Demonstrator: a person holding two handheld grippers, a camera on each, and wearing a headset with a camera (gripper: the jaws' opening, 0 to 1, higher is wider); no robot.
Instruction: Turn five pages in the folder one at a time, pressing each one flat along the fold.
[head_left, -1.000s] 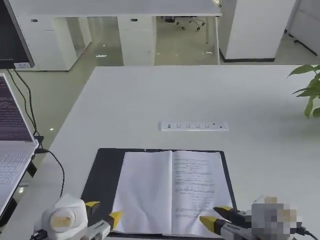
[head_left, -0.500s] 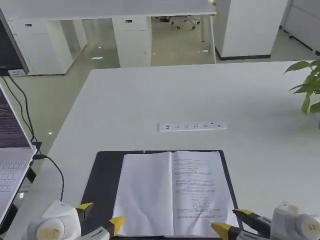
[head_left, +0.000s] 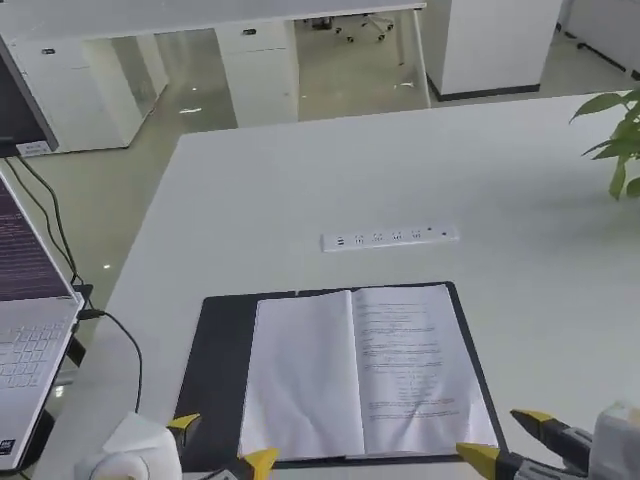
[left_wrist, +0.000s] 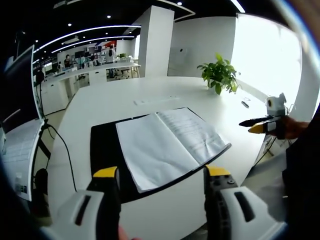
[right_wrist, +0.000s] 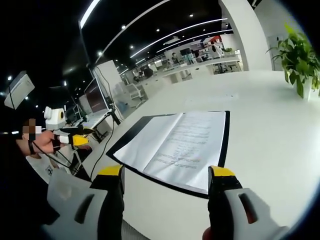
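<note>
A black folder (head_left: 215, 370) lies open on the white table near its front edge, with a blank left page (head_left: 300, 375) and a printed right page (head_left: 415, 365) lying flat. My left gripper (head_left: 220, 445) hovers open off the folder's near-left corner, nothing between its yellow-tipped fingers. My right gripper (head_left: 505, 440) stands open off the near-right corner, also holding nothing. In the left gripper view the folder (left_wrist: 107, 150) lies just ahead of the left gripper (left_wrist: 162, 175). The right gripper view shows the folder (right_wrist: 225, 135) ahead of the right gripper (right_wrist: 165, 172).
A white power strip (head_left: 390, 238) lies beyond the folder. A laptop (head_left: 25, 320) with a black cable (head_left: 125, 340) stands at the left edge. A potted plant (head_left: 615, 135) sits at the far right. The table (head_left: 300, 190) stretches wide behind the folder.
The head camera has tilted, so the folder sits higher in view. Both grippers have drawn back toward me, away from the folder's front edge, and stayed open. The pages have not moved.
</note>
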